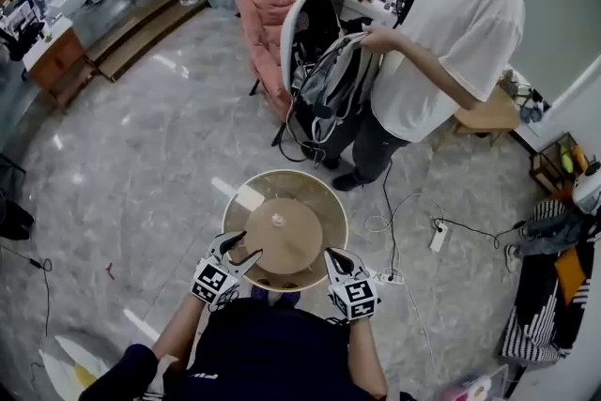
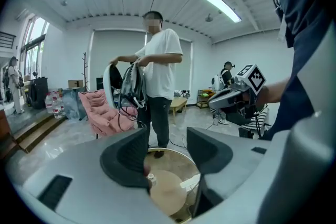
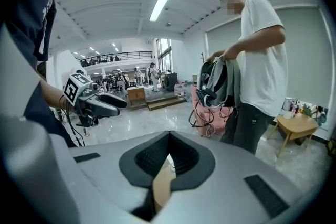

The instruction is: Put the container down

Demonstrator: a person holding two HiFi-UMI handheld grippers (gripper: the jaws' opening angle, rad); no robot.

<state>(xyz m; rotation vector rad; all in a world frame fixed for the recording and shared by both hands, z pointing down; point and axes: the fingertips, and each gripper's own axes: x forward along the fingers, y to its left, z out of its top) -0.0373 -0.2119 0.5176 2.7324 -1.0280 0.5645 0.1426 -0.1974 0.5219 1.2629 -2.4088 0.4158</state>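
Right claw [image 3: 168, 150] seemingly pinches container [image 1: 285, 230] rim; left claw [image 2: 168, 145] apart

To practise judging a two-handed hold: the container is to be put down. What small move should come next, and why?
Probably close the left gripper on the container rim before lowering. Its jaws stand apart with the rim between them, while only the right gripper is shut on the opposite edge, so the wide container seems to be carried from one side.
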